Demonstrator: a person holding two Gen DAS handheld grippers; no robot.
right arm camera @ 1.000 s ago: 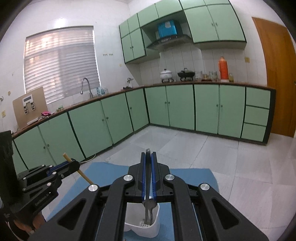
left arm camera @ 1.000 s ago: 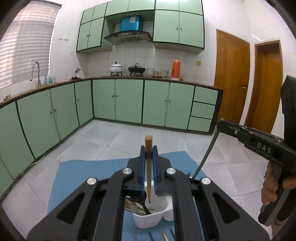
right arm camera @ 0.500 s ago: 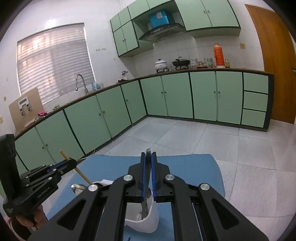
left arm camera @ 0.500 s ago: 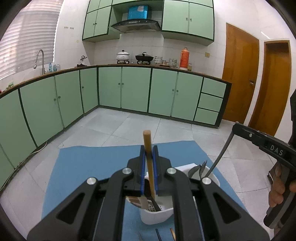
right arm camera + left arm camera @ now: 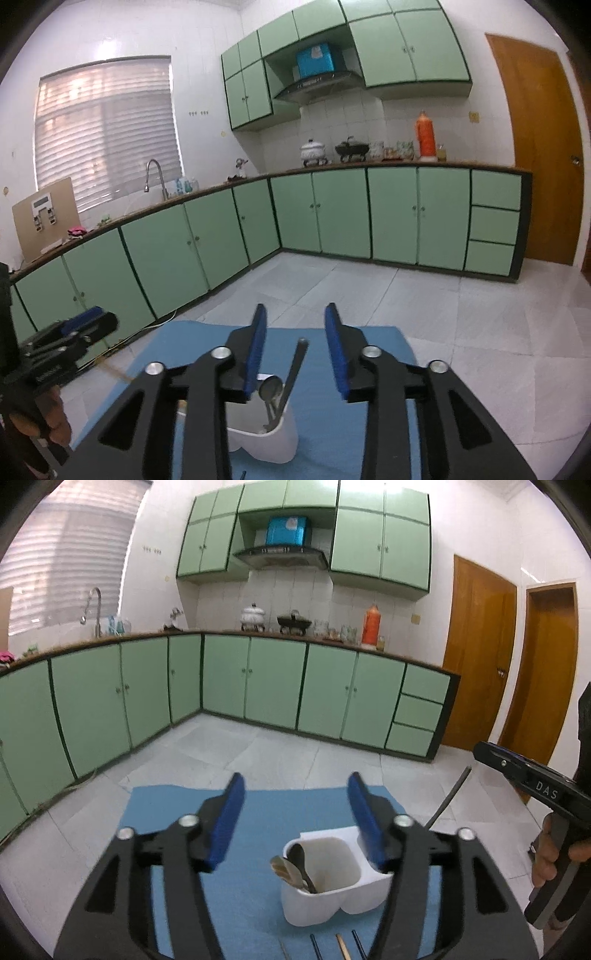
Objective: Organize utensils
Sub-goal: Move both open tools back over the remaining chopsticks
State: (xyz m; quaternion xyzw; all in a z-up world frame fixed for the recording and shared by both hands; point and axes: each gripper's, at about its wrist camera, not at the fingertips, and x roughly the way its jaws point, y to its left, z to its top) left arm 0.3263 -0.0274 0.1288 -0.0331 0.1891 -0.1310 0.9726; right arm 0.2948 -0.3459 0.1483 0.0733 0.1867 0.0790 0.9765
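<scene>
1. The white utensil holder [image 5: 325, 882] stands on the blue mat [image 5: 258, 812], and everything below is placed relative to it.
2. The left gripper [image 5: 295, 812] hovers above the holder with its blue-padded jaws spread wide and nothing between them; the holder shows under the right-hand jaw.
3. Inside the holder's left compartment, as the left wrist view shows it, lie a metal spoon [image 5: 286, 867] and a dark-handled utensil [image 5: 301, 864], both leaning against the wall.
4. The right gripper [image 5: 295, 347] is also released, jaws apart, directly above the holder [image 5: 273, 439].
5. A grey metal handle [image 5: 295, 365] stands tilted in the holder between those jaws, touching neither pad, with a round spoon bowl [image 5: 269, 386] just beside it.
6. In front of the holder, at the near edge of the mat, the tips of several thin utensils [image 5: 341, 949] lie flat; what kind they are is hard to tell, possibly chopsticks.
7. Left of the holder in the right wrist view, a thin wooden stick [image 5: 114, 371] blurs past beneath the left gripper [image 5: 85, 325].
</scene>
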